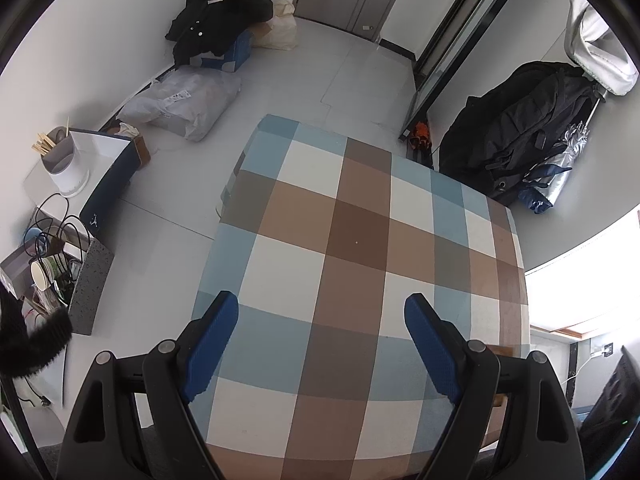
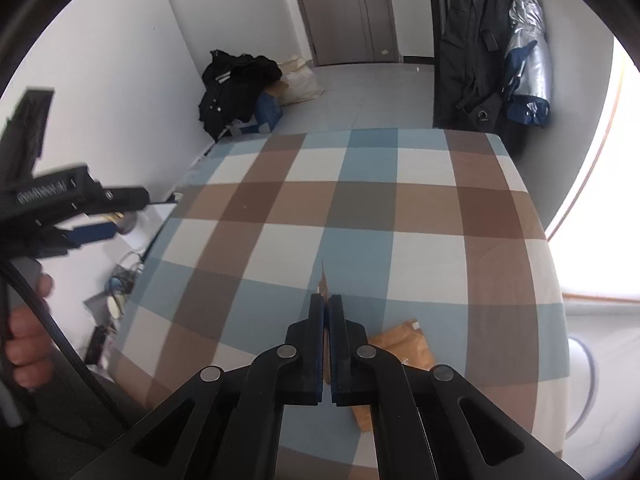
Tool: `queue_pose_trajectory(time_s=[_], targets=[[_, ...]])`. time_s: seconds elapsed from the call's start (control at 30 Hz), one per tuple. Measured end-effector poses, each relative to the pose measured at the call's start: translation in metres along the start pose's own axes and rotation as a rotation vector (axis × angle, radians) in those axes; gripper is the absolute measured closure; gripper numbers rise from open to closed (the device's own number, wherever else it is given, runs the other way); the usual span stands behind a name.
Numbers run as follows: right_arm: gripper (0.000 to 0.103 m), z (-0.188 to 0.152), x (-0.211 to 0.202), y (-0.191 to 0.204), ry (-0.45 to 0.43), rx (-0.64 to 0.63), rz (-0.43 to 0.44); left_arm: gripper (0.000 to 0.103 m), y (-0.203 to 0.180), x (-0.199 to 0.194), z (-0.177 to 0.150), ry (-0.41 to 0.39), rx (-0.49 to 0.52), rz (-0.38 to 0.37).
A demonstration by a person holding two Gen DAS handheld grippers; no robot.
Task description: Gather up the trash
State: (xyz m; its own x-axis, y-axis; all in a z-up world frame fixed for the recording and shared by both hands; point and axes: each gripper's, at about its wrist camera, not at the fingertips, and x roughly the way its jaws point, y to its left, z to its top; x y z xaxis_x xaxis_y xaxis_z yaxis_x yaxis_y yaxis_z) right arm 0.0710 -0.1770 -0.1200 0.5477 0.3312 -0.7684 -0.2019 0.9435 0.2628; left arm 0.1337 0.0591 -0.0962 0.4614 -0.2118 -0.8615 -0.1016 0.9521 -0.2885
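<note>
Your right gripper (image 2: pixel 327 300) has its fingers (image 2: pixel 318 344) pinched together on a thin brown paper piece (image 2: pixel 325 282), whose pointed tip sticks up just past the fingertips. Below and to the right of that grip, a crumpled brown paper wrapper (image 2: pixel 404 350) lies on the checked desk (image 2: pixel 360 200), partly hidden behind the finger linkage; whether it joins the pinched piece cannot be told. Your left gripper (image 1: pixel 320 320) hovers over the same checked cloth with its blue fingers (image 1: pixel 212 344) spread wide and nothing between them. In the right wrist view, your left hand (image 2: pixel 28 332) shows at the left edge, wrapped around that gripper's handle beside the desk.
</note>
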Motion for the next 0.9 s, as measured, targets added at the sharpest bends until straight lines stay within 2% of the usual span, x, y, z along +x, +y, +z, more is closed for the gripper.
queue_pose_trajectory(time_s=[0.13,0.23,0.3,0.43,0.5,0.73,0.9], targets=[[0.102,0.008,-0.026,-0.015,-0.051,0.038,0.02,0.02,-0.012,0.003,-0.006,-0.009,0.039,-0.051],[0.102,0.014,-0.05,-0.028,-0.098,0.039,0.0,0.02,-0.032,0.005,-0.016,0.004,0.099,-0.124],[0.102,0.017,-0.063,-0.037,-0.126,0.027,-0.016,0.02,-0.05,0.01,-0.025,0.039,0.165,-0.169],[0.102,0.017,-0.089,-0.056,-0.163,0.014,-0.027,0.02,-0.094,0.027,-0.05,0.162,0.335,-0.267],[0.102,0.016,-0.1,-0.065,-0.177,0.023,-0.028,0.02,-0.112,0.035,-0.062,0.191,0.413,-0.26],[0.102,0.003,-0.133,-0.095,-0.229,0.039,-0.026,0.02,-0.171,0.065,-0.103,0.214,0.715,-0.116],[0.102,-0.003,-0.141,-0.111,-0.252,0.066,-0.008,0.02,-0.174,0.085,-0.11,0.281,0.742,-0.103]])
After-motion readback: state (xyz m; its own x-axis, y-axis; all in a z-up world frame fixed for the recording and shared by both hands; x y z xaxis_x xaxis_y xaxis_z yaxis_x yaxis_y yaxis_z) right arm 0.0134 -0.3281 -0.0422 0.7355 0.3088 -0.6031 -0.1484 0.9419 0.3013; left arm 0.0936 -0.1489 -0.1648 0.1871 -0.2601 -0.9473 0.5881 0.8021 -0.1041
